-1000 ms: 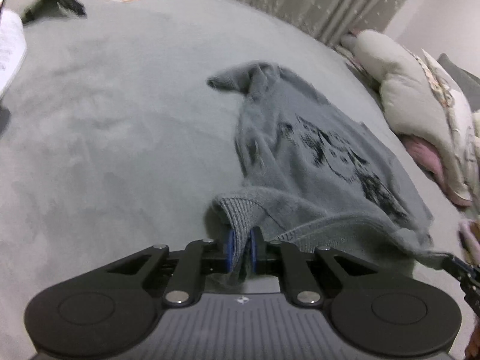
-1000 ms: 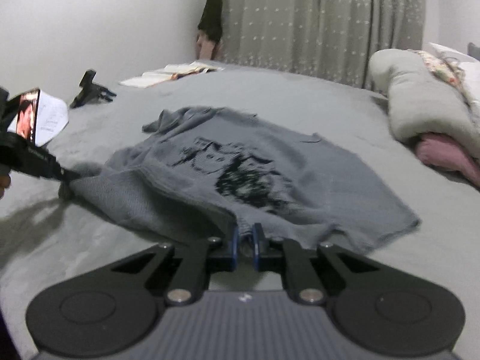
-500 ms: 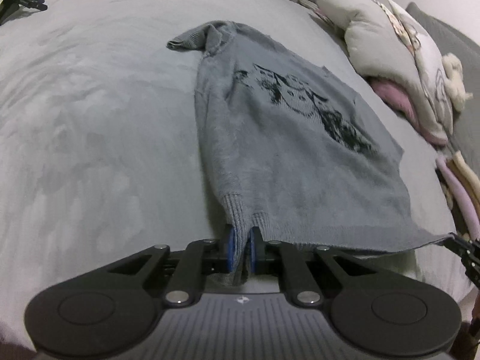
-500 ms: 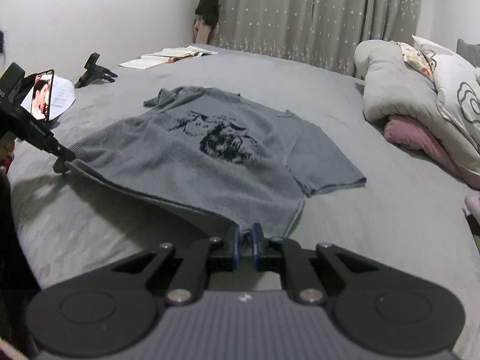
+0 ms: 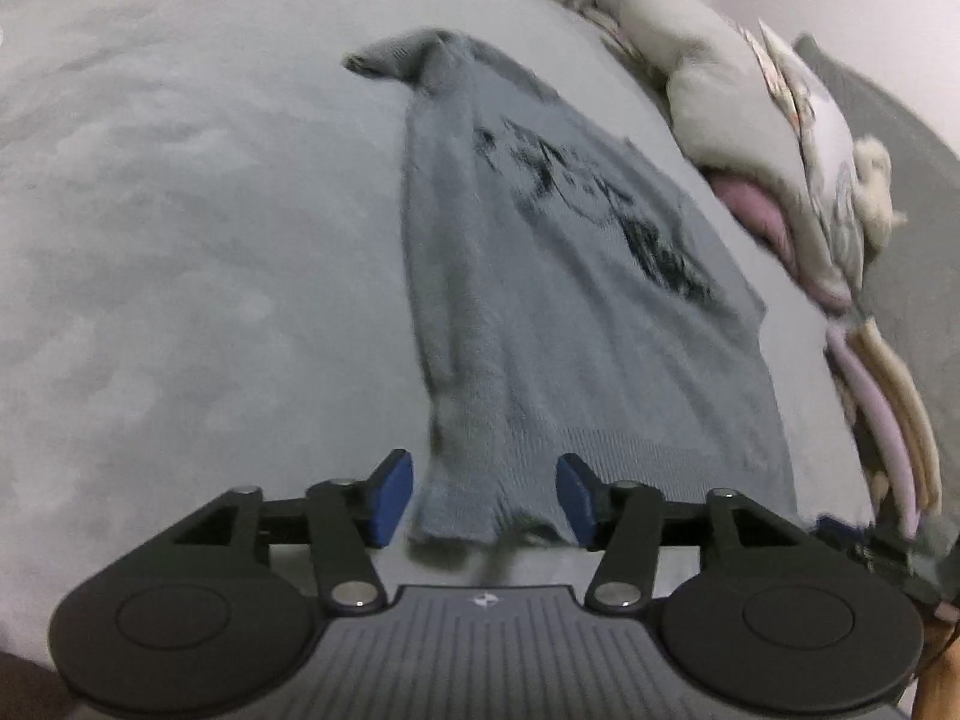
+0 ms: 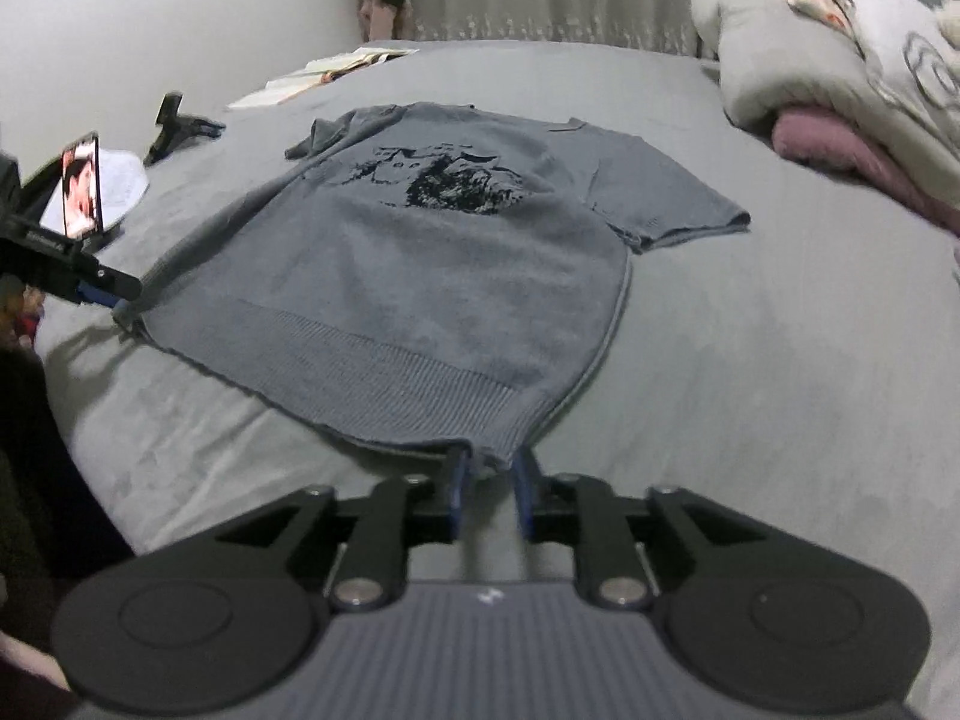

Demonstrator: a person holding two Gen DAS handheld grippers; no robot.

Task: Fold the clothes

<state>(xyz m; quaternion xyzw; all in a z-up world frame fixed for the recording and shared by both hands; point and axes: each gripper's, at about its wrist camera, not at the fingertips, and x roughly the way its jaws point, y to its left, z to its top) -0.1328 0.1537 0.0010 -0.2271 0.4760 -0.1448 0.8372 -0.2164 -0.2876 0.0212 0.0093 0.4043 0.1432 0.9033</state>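
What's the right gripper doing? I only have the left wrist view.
Observer: The right gripper is at the sweater's other hem corner; its jaws are opening, with the ribbed hem still between them.
Operator: Is the far sleeve flat? It's out of my view.
Observer: Yes, the right sleeve lies spread flat on the bed.
Operator: Anything beside the sweater on my gripper's side?
Observer: A phone with a lit screen stands just behind the left gripper, and a black clamp stand lies farther back.
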